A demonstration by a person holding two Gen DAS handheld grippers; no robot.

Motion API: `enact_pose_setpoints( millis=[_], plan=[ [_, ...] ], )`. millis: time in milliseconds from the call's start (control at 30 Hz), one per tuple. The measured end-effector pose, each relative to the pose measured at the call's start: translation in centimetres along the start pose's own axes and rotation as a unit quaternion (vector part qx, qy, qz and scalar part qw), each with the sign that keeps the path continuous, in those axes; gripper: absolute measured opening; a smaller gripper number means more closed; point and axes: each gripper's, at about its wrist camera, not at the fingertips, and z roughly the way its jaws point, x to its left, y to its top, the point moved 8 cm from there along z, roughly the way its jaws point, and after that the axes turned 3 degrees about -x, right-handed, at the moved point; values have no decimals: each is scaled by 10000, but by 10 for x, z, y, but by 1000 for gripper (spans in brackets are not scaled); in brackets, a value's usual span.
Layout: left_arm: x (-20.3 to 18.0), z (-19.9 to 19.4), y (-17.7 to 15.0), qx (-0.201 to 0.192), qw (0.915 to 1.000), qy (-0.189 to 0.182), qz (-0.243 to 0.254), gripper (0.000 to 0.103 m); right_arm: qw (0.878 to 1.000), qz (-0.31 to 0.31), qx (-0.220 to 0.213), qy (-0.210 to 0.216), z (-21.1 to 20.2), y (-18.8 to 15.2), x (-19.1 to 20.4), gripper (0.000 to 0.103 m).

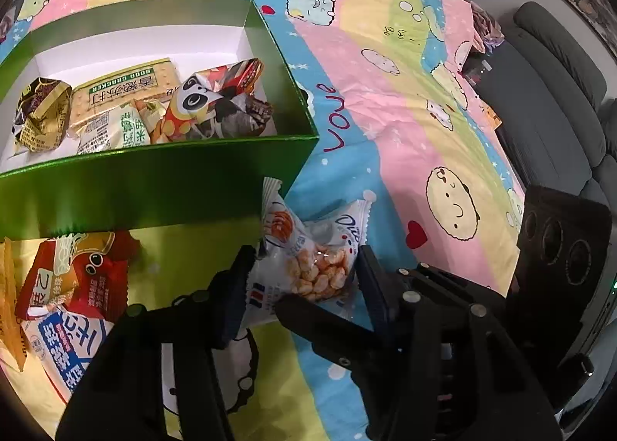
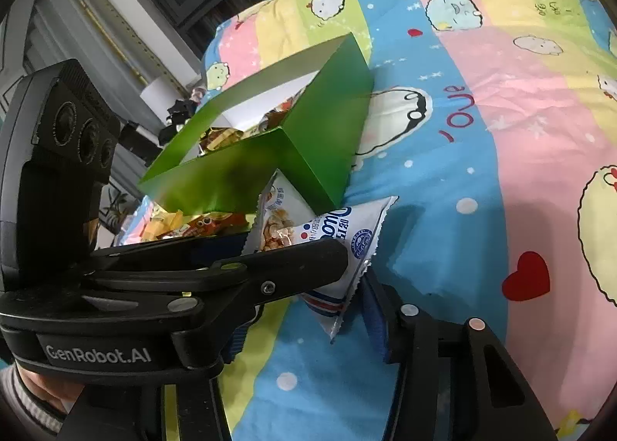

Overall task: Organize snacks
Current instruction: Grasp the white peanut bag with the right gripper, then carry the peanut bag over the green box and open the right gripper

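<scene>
A white snack packet (image 1: 304,263) was gripped between the fingers of the left gripper (image 1: 302,279), just in front of a green box (image 1: 154,179) on the bedspread (image 1: 405,113). The right gripper (image 2: 308,310) was held beside it, its fingers spread with the packet's lower corner between them. More packets (image 1: 69,286) were seen left of the fingers.

green box (image 1: 154,171): 1 | snack packets in it: about 6 | grippers: 2
</scene>
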Motion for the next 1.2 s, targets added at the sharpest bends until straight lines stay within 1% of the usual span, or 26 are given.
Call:
enact_pose_setpoints(
  millis=[233,433,700,967,1200],
  plan=[
    [-4,-11,-1,-145,9998,88,108,52,9997,-148,-186,-55,-8,1,8,47],
    [-6,-36,-1,-401,9989,210,142,52,9987,-351,-345,103,-20,5,26,47],
    [-7,-79,3,-830,9959,325,163,52,9952,-720,-611,275,-41,13,63,47],
    [-2,-113,17,-1204,9916,436,162,52,9904,-1001,-850,421,-49,29,95,47],
    [6,-127,36,-1377,9892,449,222,52,9869,-1177,-1008,443,-47,49,110,47]
  ],
)
